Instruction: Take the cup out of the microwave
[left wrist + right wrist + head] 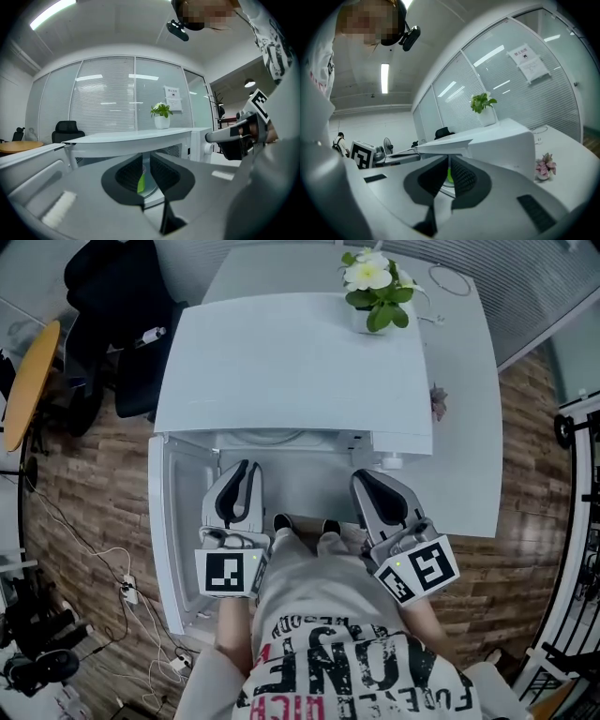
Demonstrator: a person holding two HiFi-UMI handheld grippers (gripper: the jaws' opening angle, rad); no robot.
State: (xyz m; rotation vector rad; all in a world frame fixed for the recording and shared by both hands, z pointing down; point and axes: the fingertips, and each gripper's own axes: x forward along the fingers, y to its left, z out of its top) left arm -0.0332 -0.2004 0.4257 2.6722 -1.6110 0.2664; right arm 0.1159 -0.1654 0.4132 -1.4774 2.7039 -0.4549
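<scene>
A white microwave [291, 362] stands on a white table, its door [183, 531] swung open to the left. Its top hides the cup in the head view. Both grippers are held side by side in front of the opening, pointing into it. Between the jaws of my left gripper [143, 164] a green sliver [141, 182] shows inside the cavity, apparently the cup. The same green thing [450, 176] shows past my right gripper [448, 164]. Each pair of jaws stands a narrow gap apart, holding nothing. From above, the left gripper [240, 486] and right gripper [375, 491] are level with the microwave's front.
A potted plant [375, 287] sits on the microwave's back right corner. A small pink flower [437, 401] rests on the table to the right. A black chair [112, 324] and an orange tabletop [28, 381] stand at the left, with cables [122, 587] on the wooden floor.
</scene>
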